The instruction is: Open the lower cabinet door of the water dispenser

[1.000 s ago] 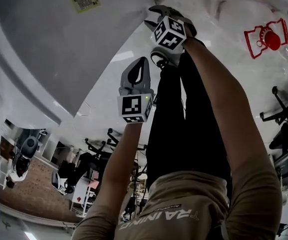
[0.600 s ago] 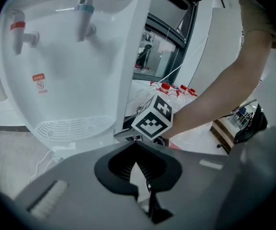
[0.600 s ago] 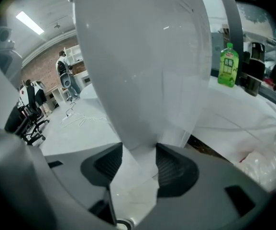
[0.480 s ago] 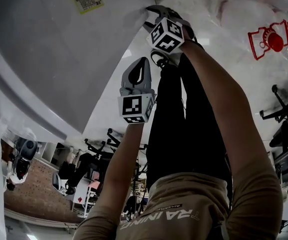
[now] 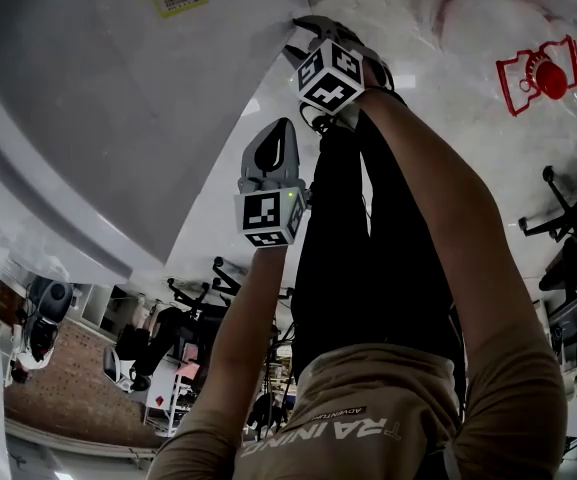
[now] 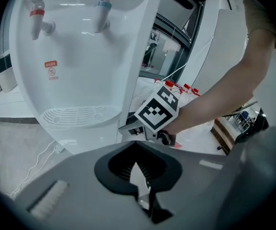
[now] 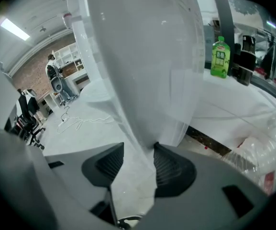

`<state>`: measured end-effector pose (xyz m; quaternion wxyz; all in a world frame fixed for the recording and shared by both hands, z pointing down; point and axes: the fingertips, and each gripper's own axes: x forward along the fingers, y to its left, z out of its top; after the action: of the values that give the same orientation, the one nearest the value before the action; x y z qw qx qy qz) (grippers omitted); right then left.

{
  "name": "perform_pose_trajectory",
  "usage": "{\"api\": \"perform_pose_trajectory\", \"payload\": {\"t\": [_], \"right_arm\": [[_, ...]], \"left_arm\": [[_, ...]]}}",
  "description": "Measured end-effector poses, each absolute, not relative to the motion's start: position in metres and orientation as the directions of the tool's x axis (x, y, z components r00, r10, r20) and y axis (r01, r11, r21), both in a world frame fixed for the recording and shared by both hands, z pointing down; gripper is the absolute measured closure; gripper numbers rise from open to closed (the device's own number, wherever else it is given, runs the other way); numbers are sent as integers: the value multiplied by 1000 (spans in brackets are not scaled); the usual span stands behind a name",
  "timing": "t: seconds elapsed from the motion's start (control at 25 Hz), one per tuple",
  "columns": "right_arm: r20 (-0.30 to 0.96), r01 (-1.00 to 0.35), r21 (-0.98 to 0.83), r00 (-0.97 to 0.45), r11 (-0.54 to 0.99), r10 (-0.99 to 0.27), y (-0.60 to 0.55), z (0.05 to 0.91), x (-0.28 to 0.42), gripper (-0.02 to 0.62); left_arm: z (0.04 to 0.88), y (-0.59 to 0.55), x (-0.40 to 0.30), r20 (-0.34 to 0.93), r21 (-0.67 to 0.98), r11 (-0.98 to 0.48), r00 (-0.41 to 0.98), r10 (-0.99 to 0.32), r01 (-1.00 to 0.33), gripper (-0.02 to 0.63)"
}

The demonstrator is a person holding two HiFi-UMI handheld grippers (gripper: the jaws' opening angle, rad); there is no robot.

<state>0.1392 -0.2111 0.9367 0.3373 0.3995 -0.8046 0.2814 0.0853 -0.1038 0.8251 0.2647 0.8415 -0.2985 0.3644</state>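
Pale office floor (image 5: pixel 230 193) and swivel chairs (image 5: pixel 568 208) all around us, with the white water dispenser (image 5: pixel 118 118) filling the far left. Its lower cabinet door (image 7: pixel 142 71) sits under the drip tray (image 6: pixel 75 115). Our right gripper (image 5: pixel 303 30) is at the door's right edge, jaws wide apart with that edge between them, not pinching yet. The left gripper (image 5: pixel 280 128) hangs nearer us, jaws closed on nothing. We reckon the door's light, stiff, slick plastic, so grab the free edge away from the hinge and pull gently.
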Motion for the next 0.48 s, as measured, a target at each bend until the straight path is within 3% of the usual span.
{"api": "perform_pose_trajectory", "payload": {"t": [0.12, 0.28, 0.48], "right_arm": [[777, -838, -185, -444, 513, -445, -211, 938, 140, 415], [816, -824, -152, -417, 546, -401, -205, 940, 143, 489], [818, -779, -186, -461, 599, -346, -162, 941, 123, 491]], "left_arm": [[827, -103, 83, 773, 229, -672, 551, -314, -704, 606], [827, -101, 81, 772, 231, -659, 547, -324, -716, 606], [828, -95, 74, 787, 227, -652, 531, -316, -724, 606]]}}
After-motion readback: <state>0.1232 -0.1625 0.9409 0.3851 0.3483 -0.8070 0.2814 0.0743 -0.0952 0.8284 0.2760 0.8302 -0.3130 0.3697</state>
